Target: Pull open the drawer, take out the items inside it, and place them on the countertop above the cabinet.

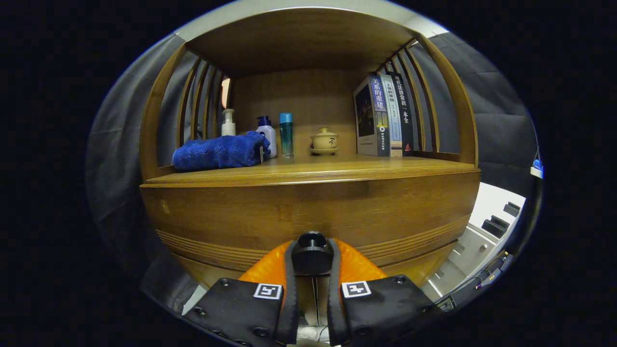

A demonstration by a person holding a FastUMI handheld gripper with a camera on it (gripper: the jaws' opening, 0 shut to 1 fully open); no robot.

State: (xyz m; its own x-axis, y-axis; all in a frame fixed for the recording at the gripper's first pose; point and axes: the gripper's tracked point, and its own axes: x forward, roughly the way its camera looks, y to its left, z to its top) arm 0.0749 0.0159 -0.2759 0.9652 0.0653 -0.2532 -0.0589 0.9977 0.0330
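Dark cloth walls surround a wooden cabinet whose countertop carries one folded blue towel, three bottles, one lidded tea bowl and three upright books. Low on the drawer front, the gripper has its fingers drawn in narrowly, clamped on either side of the single round black knob.

Drawer interior hidden — knob partly behind tongs.
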